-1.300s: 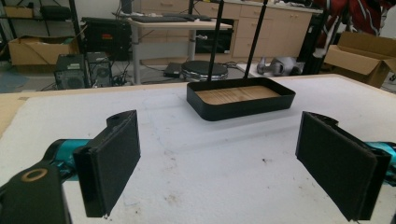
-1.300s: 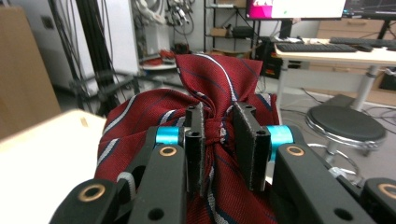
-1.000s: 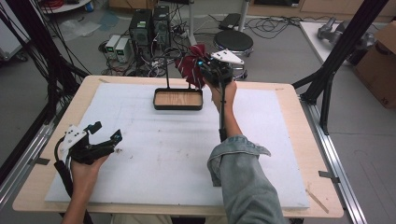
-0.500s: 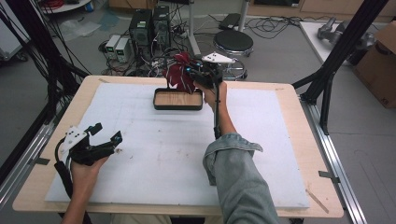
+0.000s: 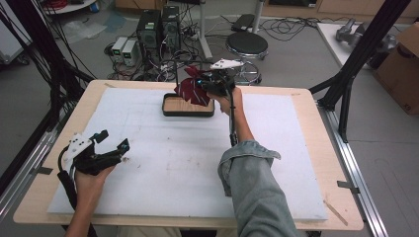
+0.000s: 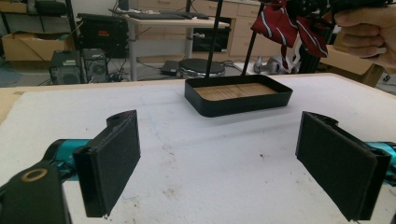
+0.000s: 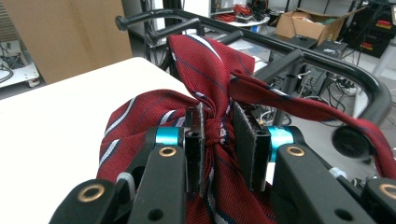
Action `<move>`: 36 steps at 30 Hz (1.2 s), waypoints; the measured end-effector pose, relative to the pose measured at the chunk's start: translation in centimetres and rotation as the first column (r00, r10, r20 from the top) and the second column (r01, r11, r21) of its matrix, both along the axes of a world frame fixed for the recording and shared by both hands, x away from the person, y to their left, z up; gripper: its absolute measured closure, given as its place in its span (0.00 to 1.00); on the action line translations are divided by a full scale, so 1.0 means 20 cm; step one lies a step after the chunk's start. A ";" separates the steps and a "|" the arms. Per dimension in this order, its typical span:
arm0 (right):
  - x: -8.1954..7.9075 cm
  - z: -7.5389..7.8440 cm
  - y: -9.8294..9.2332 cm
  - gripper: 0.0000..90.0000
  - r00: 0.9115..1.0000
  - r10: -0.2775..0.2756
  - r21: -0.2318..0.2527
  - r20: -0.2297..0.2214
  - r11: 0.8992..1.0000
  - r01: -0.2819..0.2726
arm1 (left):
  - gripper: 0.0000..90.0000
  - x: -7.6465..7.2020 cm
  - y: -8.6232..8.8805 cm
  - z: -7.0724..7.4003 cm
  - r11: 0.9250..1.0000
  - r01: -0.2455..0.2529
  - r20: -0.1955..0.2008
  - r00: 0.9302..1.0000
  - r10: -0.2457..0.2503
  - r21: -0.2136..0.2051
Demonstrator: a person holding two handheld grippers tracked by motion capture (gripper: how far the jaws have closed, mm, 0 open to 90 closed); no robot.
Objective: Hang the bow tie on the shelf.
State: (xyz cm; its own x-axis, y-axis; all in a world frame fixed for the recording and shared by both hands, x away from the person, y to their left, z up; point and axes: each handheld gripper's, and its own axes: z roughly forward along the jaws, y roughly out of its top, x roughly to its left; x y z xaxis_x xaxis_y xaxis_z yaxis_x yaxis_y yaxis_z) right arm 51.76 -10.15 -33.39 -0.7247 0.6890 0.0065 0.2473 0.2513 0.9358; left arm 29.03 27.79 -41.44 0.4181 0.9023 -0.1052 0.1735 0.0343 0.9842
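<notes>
Up at the top centre of the high view, the right gripper [image 5: 210, 86] hangs in the air with a red striped necktie [image 5: 191, 90] bunched in its grasp, right over the black tray [image 5: 188, 105] that sits on the far part of the white foam mat [image 5: 173, 163]. From the right gripper view, the two jaws are clenched on a gathered knot of the necktie [image 7: 212, 126] at mid-frame, cloth spilling out to the left and below, one strip trailing off to the right edge past a black tubular frame [image 7: 327, 65]. Down at the lower left of the high view, the left gripper [image 5: 112, 143] rests low over the mat in the person's left hand [image 5: 91, 177], jaws spread wide and nothing between them. The left gripper view confirms it: pads [image 6: 112, 158] far apart at either side of the frame, tray [image 6: 238, 95] with its wooden floor at upper centre, necktie [image 6: 285, 25] dangling at the upper right beside the right hand [image 6: 366, 28].
</notes>
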 end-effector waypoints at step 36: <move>0.05 -0.06 -0.05 0.65 0.983 -0.185 -0.110 0.014 0.976 0.185 | 0.16 0.01 -0.01 -0.01 1.000 0.010 -0.003 1.000 -0.010 0.004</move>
State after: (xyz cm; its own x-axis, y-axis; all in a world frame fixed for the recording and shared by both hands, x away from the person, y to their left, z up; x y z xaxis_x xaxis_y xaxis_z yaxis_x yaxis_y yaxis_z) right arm 52.75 -11.25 -34.60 -0.5843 0.8076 -0.0798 0.2959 0.3036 0.9057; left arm 29.19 27.61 -41.57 0.4264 0.8987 -0.1027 0.1766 0.0287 0.9839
